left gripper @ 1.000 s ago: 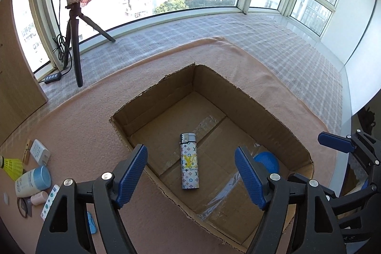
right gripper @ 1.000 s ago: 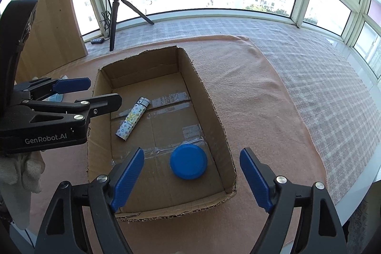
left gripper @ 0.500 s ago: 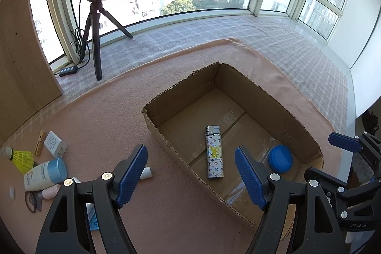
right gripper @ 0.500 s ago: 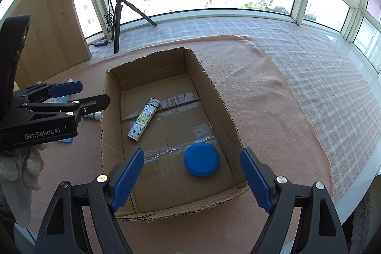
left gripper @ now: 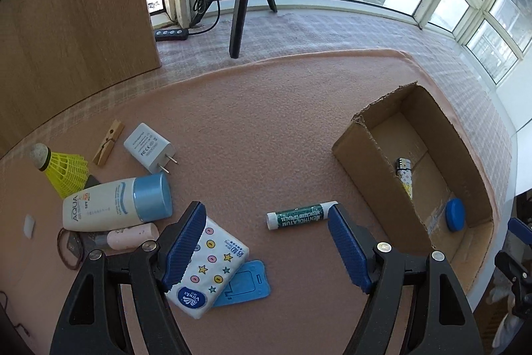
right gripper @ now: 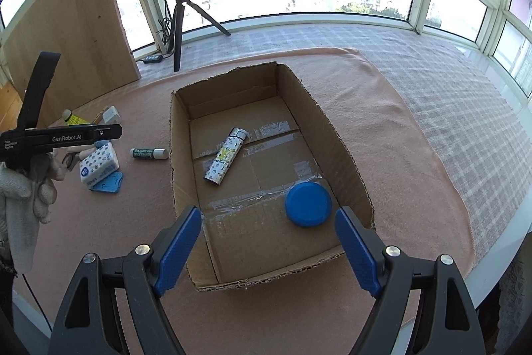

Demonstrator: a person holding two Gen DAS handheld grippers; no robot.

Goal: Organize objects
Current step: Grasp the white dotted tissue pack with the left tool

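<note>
- Lip balm tube (left gripper: 301,215) is lying on the pink cloth (left gripper: 266,122) beside the cardboard box (left gripper: 372,169).
- Left gripper (left gripper: 266,250) is held spread, empty, above it.
- Right gripper (right gripper: 267,250) is held spread over the box.
- Fetching is judged underway; lowering and pinching are called for.

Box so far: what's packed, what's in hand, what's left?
Packed: the lighter and blue lid lie in the box. In hand: nothing; both grippers are open. Left on the cloth: lip balm, tissue pack, sunscreen, charger, shuttlecock.
</note>
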